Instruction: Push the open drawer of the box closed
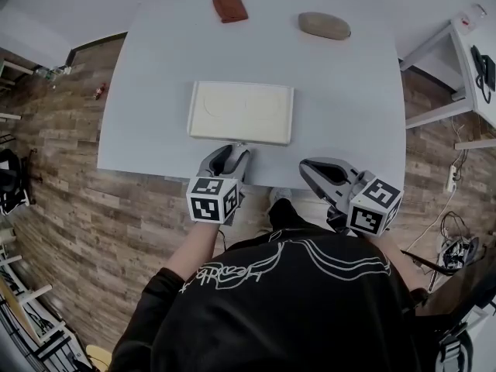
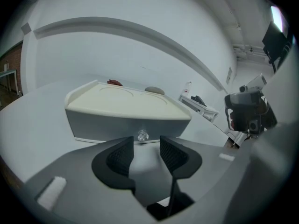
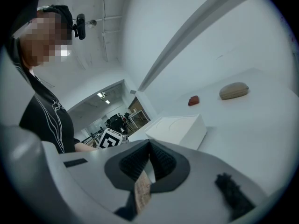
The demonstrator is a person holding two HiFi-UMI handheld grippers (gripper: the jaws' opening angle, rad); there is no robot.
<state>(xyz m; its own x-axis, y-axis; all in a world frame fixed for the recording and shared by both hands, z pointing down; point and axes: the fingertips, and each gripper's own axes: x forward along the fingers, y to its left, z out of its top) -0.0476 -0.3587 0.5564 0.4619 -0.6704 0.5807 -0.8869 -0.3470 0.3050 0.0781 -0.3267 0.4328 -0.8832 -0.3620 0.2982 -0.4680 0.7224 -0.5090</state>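
Box (image 1: 242, 111), one. Flat and rectangular, it is laid on the white table (image 1: 155, 68) near the edge closest to the person. Its long axis runs left to right across the table. The drawer front is turned toward the person and the left gripper (image 1: 235, 149).

Appearance: a cream top marked with two shallow rounded outlines, and a grey front panel seen in the left gripper view. One small clear knob (image 2: 142, 135) is set at the middle of the panel. The panel is seen roughly in line beneath the top's edge.

Grippers, two. The left gripper's jaws are spread, with the knob just ahead of the tips and nothing pinched. The right gripper (image 1: 306, 165) is held apart, beyond the table's near edge, its jaws pressed together on nothing.

Other items, two, at the far side: one reddish-brown pouch (image 1: 229, 6) and one grey-brown oblong stone (image 1: 324, 25).
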